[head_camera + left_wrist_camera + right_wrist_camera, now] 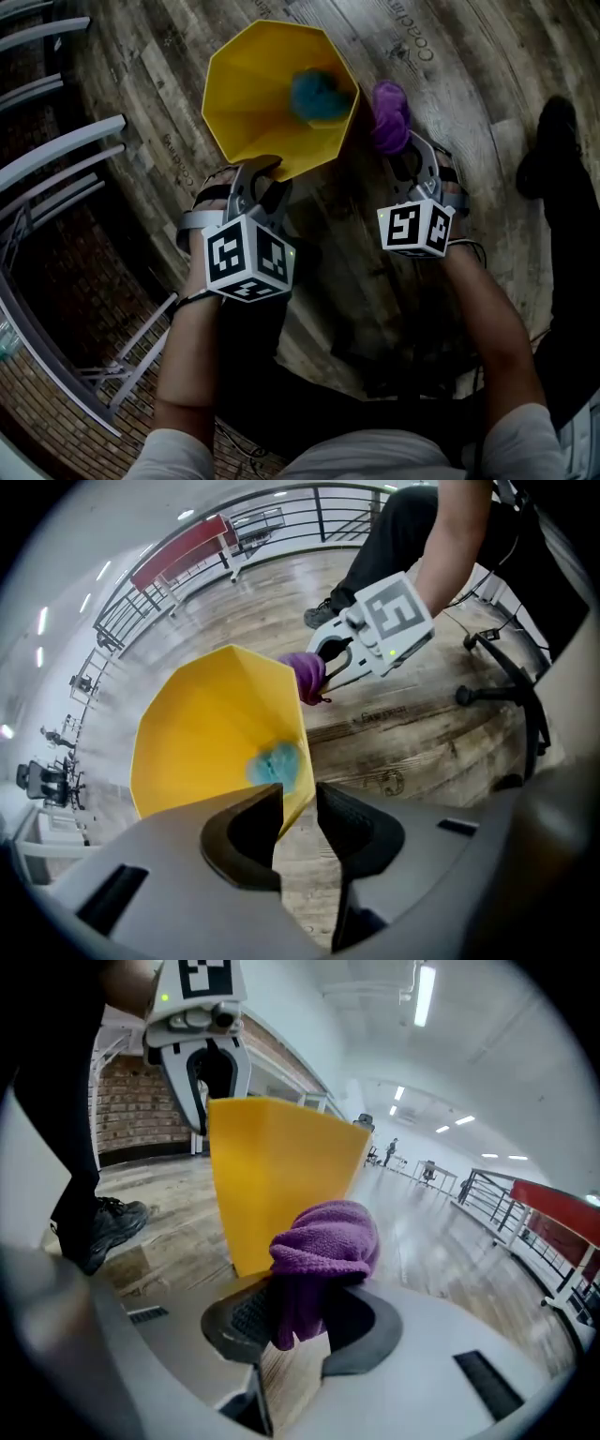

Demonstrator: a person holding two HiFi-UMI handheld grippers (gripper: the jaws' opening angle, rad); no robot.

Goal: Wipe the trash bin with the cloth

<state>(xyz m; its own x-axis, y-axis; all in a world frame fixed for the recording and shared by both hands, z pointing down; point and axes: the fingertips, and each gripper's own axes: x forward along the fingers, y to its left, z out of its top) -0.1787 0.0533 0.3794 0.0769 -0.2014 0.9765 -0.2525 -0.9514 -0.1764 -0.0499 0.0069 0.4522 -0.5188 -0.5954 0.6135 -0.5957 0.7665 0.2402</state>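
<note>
Left gripper (298,819) hangs at the near rim of the yellow trash bin (267,98), pointing steeply down, its jaws standing apart with nothing clamped; the rim's lowest corner shows right at the gap, and bare floor (469,75) is visible between the pads, so they do not press on it. The bin stands on the wooden floor in front of the person, its mouth open to the head view, and a blue wad (319,94) lies inside against the far right wall; whether that is a rag or rubbish cannot be told. Just right of the bin, the right gripper (300,1312) is clamped on a bunched purple cloth (323,1241), which sticks out past the jaws close beside the outer wall without clearly touching it. The step in hand looks like bringing the cloth onto the bin. To do it well, the left jaws should probably take the rim first, since a light plastic bin would likely slide or tip under a sideways push. The cloth's soft bulge, not the hard jaw tips, should then meet the wall, with steady strokes along each flat panel.
</note>
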